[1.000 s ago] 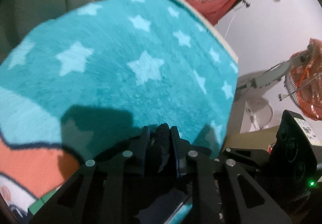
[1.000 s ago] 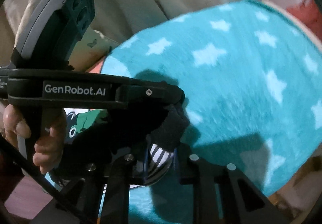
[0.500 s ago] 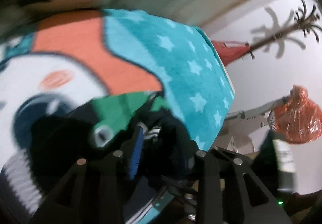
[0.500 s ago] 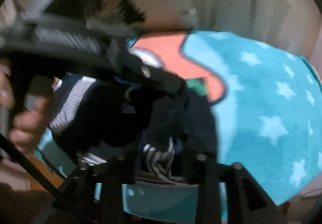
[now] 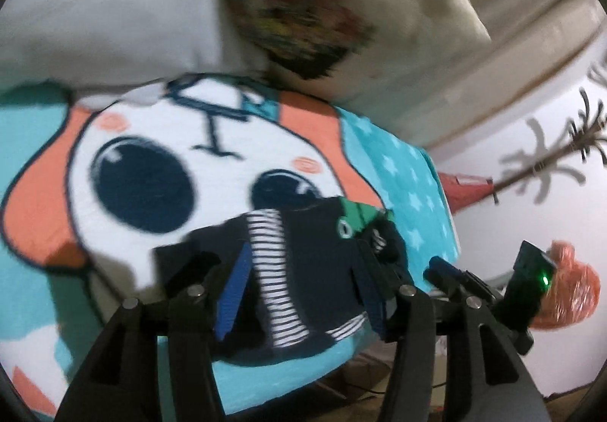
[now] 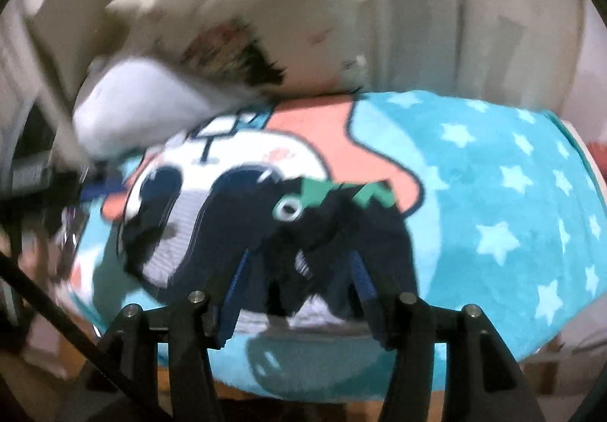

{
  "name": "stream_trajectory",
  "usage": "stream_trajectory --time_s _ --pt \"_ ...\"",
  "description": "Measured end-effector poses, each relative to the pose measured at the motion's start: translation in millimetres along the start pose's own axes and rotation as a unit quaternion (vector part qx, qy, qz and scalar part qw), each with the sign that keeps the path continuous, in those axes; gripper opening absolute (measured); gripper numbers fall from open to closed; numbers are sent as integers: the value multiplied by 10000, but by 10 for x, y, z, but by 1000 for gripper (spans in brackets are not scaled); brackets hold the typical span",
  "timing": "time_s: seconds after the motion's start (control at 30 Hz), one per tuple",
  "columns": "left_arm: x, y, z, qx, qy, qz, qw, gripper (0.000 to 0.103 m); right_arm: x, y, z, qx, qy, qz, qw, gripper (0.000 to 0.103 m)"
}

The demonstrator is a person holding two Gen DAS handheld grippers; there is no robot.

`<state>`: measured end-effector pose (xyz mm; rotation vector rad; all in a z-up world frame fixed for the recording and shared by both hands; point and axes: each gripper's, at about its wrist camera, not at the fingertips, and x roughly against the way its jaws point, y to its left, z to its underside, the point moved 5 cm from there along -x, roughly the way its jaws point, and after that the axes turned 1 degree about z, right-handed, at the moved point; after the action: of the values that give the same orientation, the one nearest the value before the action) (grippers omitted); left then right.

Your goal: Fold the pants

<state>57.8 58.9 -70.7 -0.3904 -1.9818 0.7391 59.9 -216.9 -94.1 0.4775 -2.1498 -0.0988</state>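
On the teal star blanket (image 5: pixel 402 171), the dark pants (image 5: pixel 303 262) are lying bunched over the cartoon face's lower edge. Over them, the left gripper (image 5: pixel 299 281) is standing wide, its blue-padded fingers (image 5: pixel 233 293) straddling the striped cloth (contact is too blurred to tell). Beside it, toward the stars, the right gripper (image 6: pixel 299 281) is likewise gaping wide above the pants (image 6: pixel 303 232), holding nothing.

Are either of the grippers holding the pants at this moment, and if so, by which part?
Neither: both the left gripper and the right gripper are open, fingers spread around the dark pants lying on the blanket.
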Motion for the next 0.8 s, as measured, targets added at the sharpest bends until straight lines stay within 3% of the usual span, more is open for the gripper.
stream_trajectory --time_s 0.03,0.13,0.2,0.27,0.4,0.43,0.53,0.67,0.8 --pt "6 80 1 108 -22 -42 9999 54 -73 -13 -24 -124 50 32 9999 35" --pt "32 249 64 258 -77 -251 9993 54 -450 -19 -73 -511 340 -182 9979 27" --pt "43 309 118 232 -95 -436 9987 54 -667 48 -37 -612 613 -392 9955 27" --pt "59 361 178 233 -76 -537 9983 54 -918 102 12 -477 937 -326 9939 28" --pt "127 450 270 322 -108 -596 9976 54 -720 181 -90 -373 909 -166 9950 29" --pt "138 470 293 363 -122 -593 9975 54 -594 221 -134 -294 801 -143 9963 30" --pt "162 562 376 500 -149 -657 9965 54 -331 458 -244 -2 649 -342 9973 48" --pt "174 682 470 707 -153 -649 9953 54 -437 1039 -271 310 1106 -1213 9859 58" --pt "200 719 572 782 -154 -624 9949 54 -732 1630 -228 734 1504 -1552 9736 62"
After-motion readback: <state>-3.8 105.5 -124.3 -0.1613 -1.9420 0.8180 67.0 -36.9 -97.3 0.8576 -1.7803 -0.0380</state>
